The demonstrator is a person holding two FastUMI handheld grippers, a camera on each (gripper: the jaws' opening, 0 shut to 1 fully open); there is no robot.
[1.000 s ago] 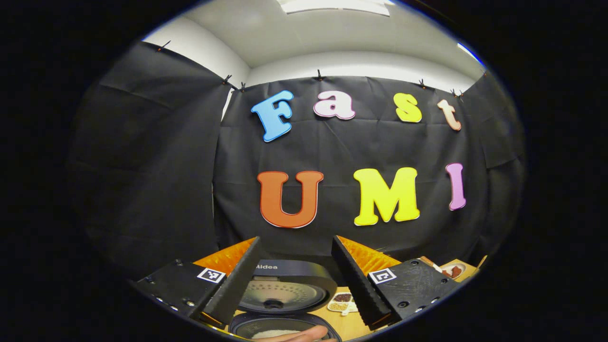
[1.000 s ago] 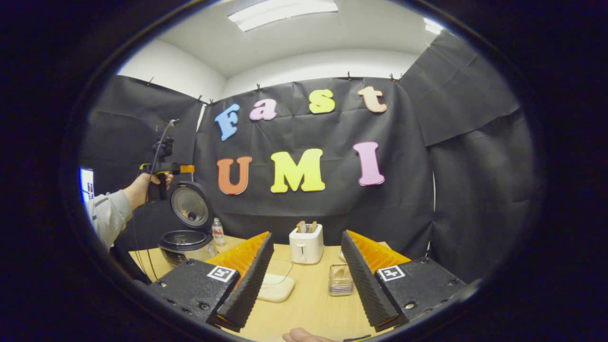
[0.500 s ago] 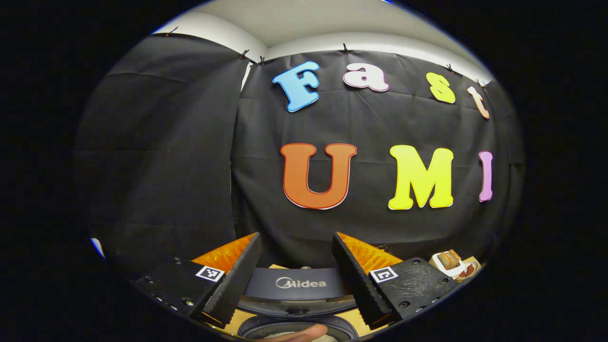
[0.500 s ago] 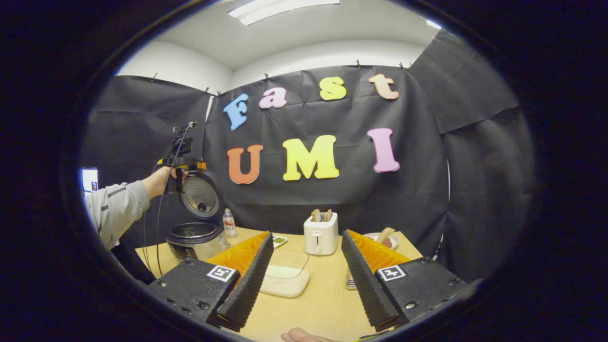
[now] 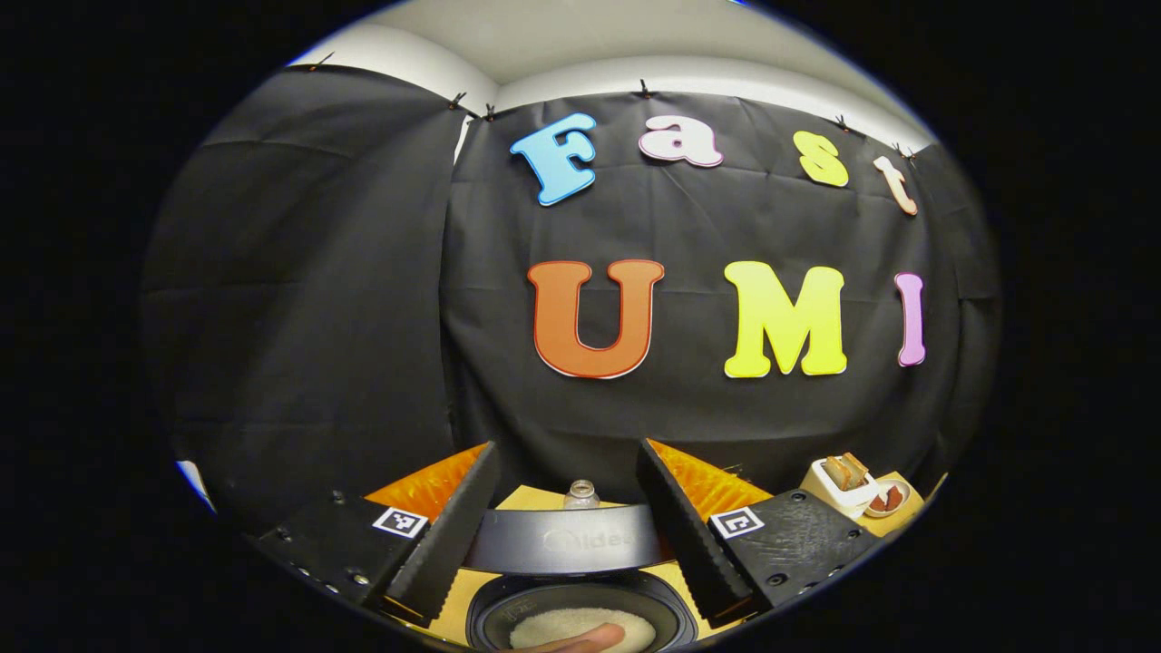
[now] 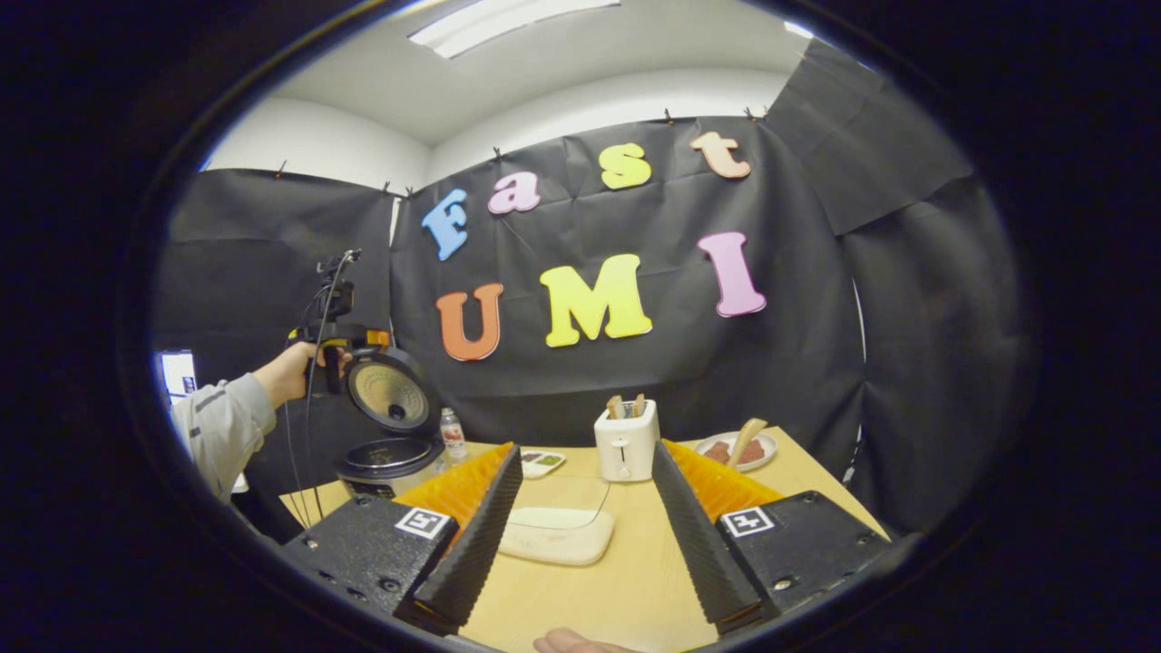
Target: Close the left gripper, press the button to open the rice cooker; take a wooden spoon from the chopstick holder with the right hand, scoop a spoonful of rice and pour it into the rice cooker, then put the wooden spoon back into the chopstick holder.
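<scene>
Left tongs [image 5: 564, 521] stand wide apart with nothing between the fingers, hanging over the rice cooker [image 5: 580, 617]. The raised lid [image 5: 570, 549] sits edge-on at 6 o'clock in the left gripper view, and below it the pot shows white rice [image 5: 562, 626], with a fingertip at the very bottom edge. A small bottle [image 5: 581, 494] peeks up just behind the lid. At 4 o'clock, a white toaster [image 5: 839, 485] and a plate [image 5: 887, 501] beside it.

Over to the right gripper view: the right tongs [image 6: 585, 526] are spread wide too, gripping nothing, above the wooden desk [image 6: 617, 580]. Between the fingers lies a shallow white container [image 6: 558, 535] on the desk. The toaster [image 6: 626, 444] stands at 12 o'clock of the tongs, and a plate [image 6: 739, 449] with a wooden utensil leaning on it sits at 2 o'clock. At 9 o'clock the rice cooker [image 6: 390, 458] stands lid up, and a hand [image 6: 290, 372] in a grey sleeve holds the left tongs [image 6: 349, 340] just at the lid's top edge. Whether they touch it, I cannot tell.
</scene>
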